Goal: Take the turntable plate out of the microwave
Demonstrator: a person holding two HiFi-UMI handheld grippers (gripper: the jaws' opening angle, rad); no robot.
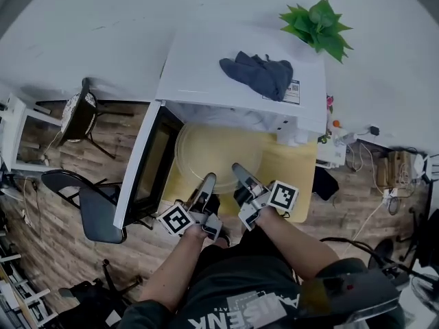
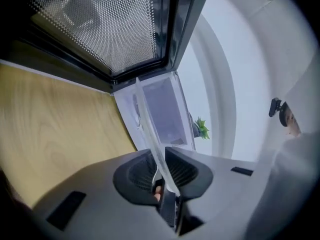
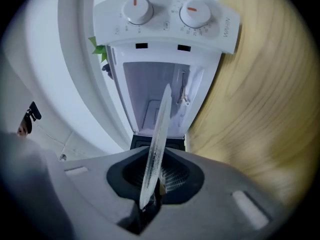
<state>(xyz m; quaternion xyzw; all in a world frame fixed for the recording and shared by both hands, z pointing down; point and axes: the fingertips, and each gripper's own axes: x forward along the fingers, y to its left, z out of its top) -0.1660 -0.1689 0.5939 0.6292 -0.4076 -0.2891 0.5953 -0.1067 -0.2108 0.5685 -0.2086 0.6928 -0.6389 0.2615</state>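
The white microwave (image 1: 206, 74) is set on a wooden worktop (image 1: 291, 177), with its door (image 1: 147, 163) swung open to the left of its cavity (image 3: 147, 91). A dark blue cloth (image 1: 259, 74) is laid on top of the microwave, and a green plant (image 1: 319, 22) is seen behind it.

The clear glass turntable plate (image 1: 218, 149) is held just in front of the microwave's opening, above the worktop. Whether its far rim is inside the cavity cannot be told. The plate is kept flat and roughly level, so it is seen edge-on from both gripper views; being round, no long axis is shown.

Its near rim is pinched by the left hand-held gripper (image 1: 208, 179) and, just beside it, by the right hand-held gripper (image 1: 239, 168).
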